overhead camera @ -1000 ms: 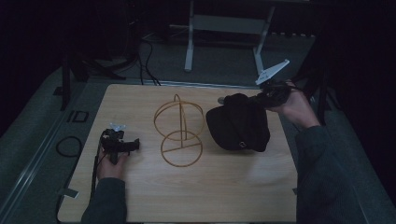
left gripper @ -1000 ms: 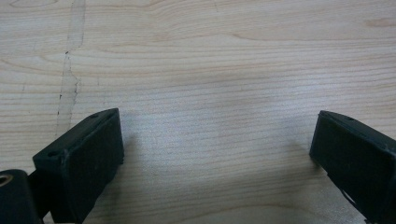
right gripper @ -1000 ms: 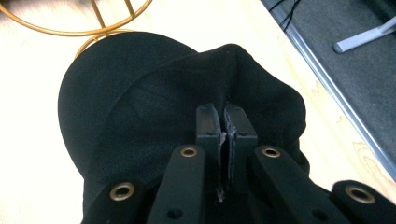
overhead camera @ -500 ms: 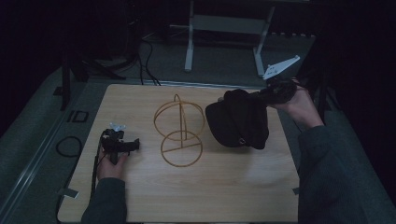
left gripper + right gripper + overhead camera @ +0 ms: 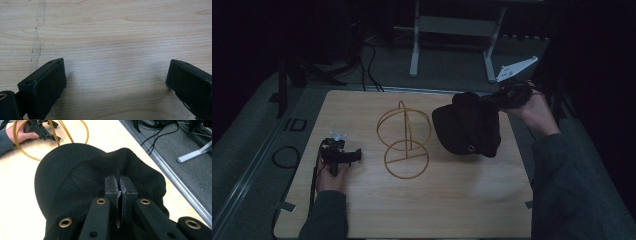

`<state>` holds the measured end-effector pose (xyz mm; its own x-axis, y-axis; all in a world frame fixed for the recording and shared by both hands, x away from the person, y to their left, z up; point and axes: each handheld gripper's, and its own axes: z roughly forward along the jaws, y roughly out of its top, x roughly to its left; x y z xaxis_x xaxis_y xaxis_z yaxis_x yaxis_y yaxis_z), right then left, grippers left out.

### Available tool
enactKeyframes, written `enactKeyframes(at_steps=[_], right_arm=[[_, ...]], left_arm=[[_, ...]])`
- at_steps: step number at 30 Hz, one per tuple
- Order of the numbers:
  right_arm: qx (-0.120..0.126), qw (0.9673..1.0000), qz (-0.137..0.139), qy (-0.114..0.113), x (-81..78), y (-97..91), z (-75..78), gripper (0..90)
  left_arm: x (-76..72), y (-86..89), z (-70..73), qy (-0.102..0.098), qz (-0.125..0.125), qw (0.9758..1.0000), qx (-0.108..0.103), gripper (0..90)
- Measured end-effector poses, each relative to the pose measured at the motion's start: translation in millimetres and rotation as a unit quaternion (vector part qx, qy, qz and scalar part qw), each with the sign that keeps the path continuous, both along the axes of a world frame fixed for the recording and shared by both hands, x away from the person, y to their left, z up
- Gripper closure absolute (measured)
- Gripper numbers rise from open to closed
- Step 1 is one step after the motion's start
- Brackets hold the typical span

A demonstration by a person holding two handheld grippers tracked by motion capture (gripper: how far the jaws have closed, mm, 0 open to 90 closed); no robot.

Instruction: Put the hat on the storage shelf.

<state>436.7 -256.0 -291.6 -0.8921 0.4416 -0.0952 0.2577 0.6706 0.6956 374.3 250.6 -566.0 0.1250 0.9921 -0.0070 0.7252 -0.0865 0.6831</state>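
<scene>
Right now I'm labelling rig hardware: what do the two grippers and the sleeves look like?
Both grippers are black with blocky jaws. The right gripper has brass-ringed holes and a grey three-cornered plate; a cable trails from the left gripper. Sleeves are dark grey.

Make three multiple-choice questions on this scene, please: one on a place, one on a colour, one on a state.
1. Where does the wire stand sit on the table?
A. between the left claw and the cap
B. right of the cap
C. at the near edge

2. What colour is the cap?
A. white
B. black
C. red

3. How is the right claw?
A. wide open
B. resting on bare wood
C. shut on the cap

Answers: 1 A, the high view shows it in the middle. 2 B, the fabric is dark in both views. 3 C, its jaws pinch the fabric.
</scene>
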Motion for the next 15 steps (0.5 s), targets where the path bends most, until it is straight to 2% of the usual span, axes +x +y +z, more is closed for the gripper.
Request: enactKeyframes(at_steps=[15], right_arm=[[0.006, 0.9999, 0.002, -0.008, -1.7, 0.0, 12.5, 86.2]], left_arm=[[0.0, 0.0, 0.0, 0.0, 0.0, 1.0, 0.0, 2.6]])
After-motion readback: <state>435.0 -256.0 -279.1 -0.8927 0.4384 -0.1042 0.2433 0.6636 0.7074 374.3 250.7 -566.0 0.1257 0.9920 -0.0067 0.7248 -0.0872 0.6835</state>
